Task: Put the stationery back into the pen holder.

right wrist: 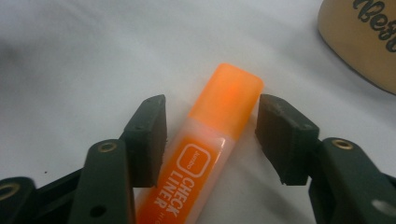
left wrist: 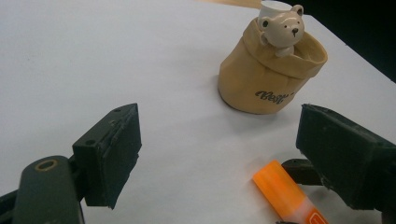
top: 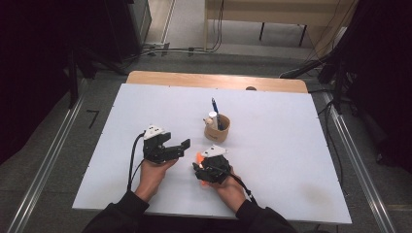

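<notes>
Orange highlighter (right wrist: 219,140), one, lying flat on the white surface (top: 291,145) between the jaws of the right tongs (right wrist: 212,135); left pad touching or nearly touching the barrel, right pad clear of the cap, not yet clamped. Left tongs (left wrist: 219,154) just beside, wide, holding nothing. Farther out, one tan pen pot (left wrist: 271,77) with one bear figure (left wrist: 280,28) and one blue pen (top: 215,112).

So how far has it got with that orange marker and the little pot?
Done: a blue pen already stands in the pot. In hand: the right gripper straddles the orange highlighter lying on the table, fingers not yet pressing. Left: grasping it, lifting it, probably potting it.
</notes>
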`<state>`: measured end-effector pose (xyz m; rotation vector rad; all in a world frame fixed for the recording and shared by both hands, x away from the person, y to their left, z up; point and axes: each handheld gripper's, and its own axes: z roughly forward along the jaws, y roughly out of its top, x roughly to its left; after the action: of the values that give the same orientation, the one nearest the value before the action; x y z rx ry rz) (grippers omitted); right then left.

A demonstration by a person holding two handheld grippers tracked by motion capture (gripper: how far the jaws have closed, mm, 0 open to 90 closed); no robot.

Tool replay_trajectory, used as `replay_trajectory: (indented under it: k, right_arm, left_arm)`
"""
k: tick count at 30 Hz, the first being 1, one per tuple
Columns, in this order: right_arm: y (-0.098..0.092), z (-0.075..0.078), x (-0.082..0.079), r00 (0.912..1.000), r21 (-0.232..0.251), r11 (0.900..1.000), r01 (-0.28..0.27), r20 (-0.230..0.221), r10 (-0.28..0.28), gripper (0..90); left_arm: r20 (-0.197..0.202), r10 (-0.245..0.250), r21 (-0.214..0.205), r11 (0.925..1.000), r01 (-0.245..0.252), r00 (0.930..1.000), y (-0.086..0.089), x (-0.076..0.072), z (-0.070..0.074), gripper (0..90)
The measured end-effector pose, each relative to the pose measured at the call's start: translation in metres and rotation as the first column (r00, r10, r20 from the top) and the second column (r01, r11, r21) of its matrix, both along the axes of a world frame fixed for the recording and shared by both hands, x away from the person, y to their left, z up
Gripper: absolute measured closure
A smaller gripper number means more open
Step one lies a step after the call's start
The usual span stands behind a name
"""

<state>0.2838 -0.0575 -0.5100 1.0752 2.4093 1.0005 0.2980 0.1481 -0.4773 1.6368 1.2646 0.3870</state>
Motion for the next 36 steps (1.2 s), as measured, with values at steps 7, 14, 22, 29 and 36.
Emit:
replay_trajectory:
  k: [7, 14, 22, 29, 36]
  right_arm:
    - [-0.001, 0.0, 0.0, 0.9997, 0.003, 0.9997, 0.023, 0.003, -0.023, 52.0]
    - [-0.005, 0.002, 0.004, 0.9993, 0.015, 0.9994, 0.032, -0.018, -0.032, 58.8]
    - [-0.006, 0.003, 0.006, 0.9991, 0.013, 0.9994, 0.032, -0.029, -0.031, 62.0]
    - [-0.011, 0.006, 0.007, 0.9991, 0.042, 0.9983, 0.041, -0.012, -0.04, 62.5]
    - [-0.02, 0.014, 0.01, 0.9982, 0.097, 0.9935, 0.06, -0.007, -0.059, 62.6]
  left_arm:
    - [0.0, 0.003, -0.003, 1.0, -0.003, 1.0, 0.001, 0.0, 0.0, 15.2]
    - [-0.003, 0.001, -0.005, 1.0, -0.001, 1.0, 0.001, 0.0, 0.0, 15.3]
    - [-0.002, 0.002, -0.007, 1.0, -0.002, 1.0, 0.001, 0.0, 0.0, 15.4]
    - [-0.001, -0.006, -0.007, 1.0, 0.006, 1.0, 0.001, -0.001, 0.001, 15.5]
    - [0.001, -0.013, -0.015, 0.9998, 0.013, 0.9999, -0.001, -0.001, 0.001, 15.9]
